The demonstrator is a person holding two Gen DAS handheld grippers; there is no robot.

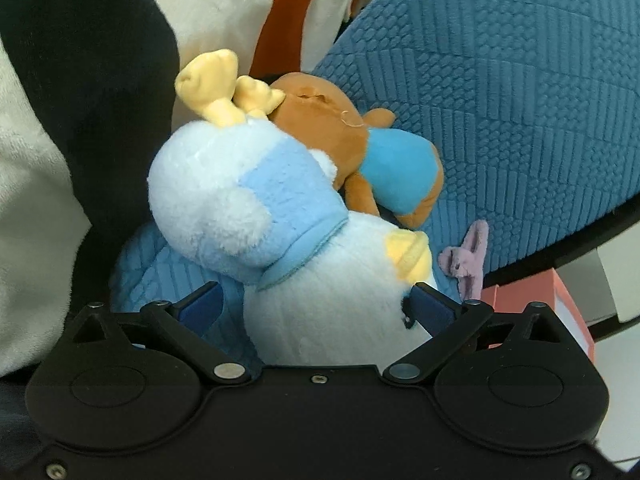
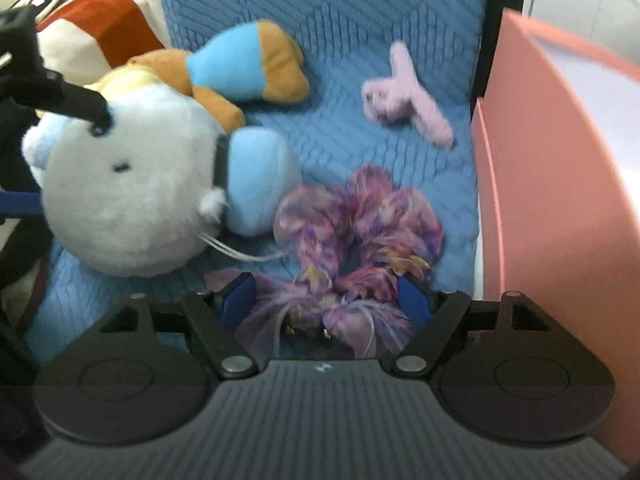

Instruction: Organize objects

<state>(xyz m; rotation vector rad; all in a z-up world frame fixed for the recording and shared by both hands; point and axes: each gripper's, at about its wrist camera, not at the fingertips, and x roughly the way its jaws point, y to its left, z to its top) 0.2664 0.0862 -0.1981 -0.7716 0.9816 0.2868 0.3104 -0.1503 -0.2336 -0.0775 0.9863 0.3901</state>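
Observation:
A white-and-light-blue plush duck (image 1: 256, 208) lies on the blue quilted cushion (image 1: 500, 100), its head toward me. My left gripper (image 1: 316, 300) is open wide, its blue pads on either side of the duck's head; whether they touch is unclear. A brown plush bear in a blue shirt (image 1: 360, 148) lies behind the duck. In the right wrist view the duck (image 2: 132, 200) and bear (image 2: 248, 64) lie at left. My right gripper (image 2: 326, 304) is open around a purple patterned scrunchie (image 2: 356, 232). A small lilac fuzzy hair clip (image 2: 408, 92) lies further back.
A cream, black and orange striped pillow (image 1: 224, 8) stands behind the toys. A pink box (image 2: 560, 184) stands close on the right of the cushion. The hair clip (image 1: 468, 260) also shows in the left wrist view, right of the duck.

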